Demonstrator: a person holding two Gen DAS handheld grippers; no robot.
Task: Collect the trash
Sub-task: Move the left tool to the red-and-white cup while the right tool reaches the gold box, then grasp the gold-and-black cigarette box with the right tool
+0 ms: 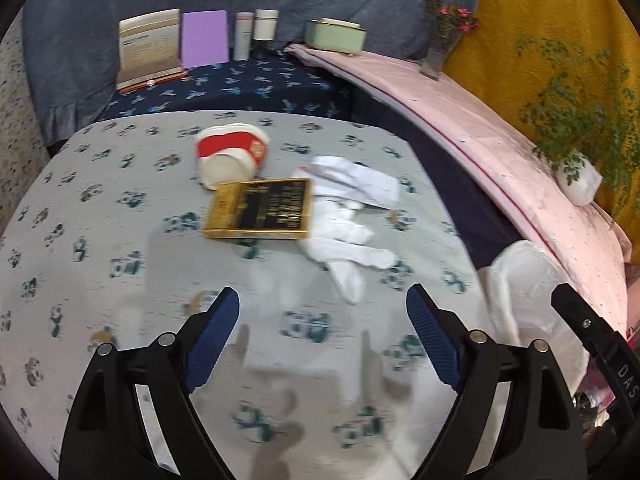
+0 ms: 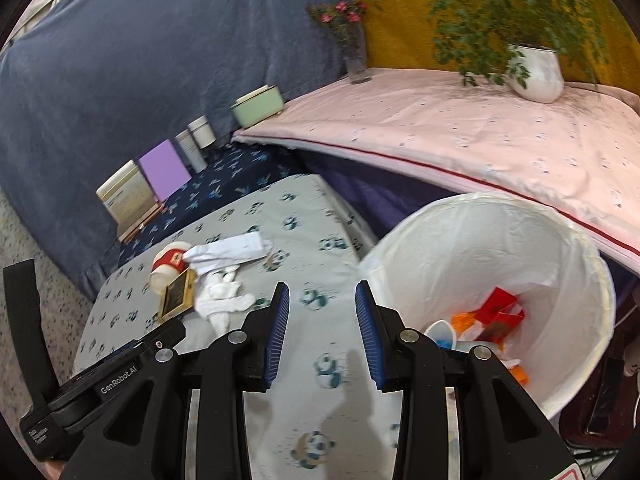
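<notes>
Left claw (image 1: 322, 312) up close, gaping wide and empty over the panda-print worktop (image 1: 100, 240). Ahead: one gold box (image 1: 260, 210), one red-and-white cup (image 1: 232, 152) tipped over, one crumpled white tissue (image 1: 348, 216). Best squared on the box edge first. Right claw (image 2: 322, 312) narrower, empty, beside one lined bin (image 2: 500, 280) already holding scraps.

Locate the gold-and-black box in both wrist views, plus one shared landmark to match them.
Left wrist: gold-and-black box lies flat at centre frame, ahead of the open left gripper, by the tipped red-and-white cup.
Right wrist: same box sits left of centre, far left of the open right gripper.
Shared landmark: the purple card leaning on the blue backdrop.
</notes>
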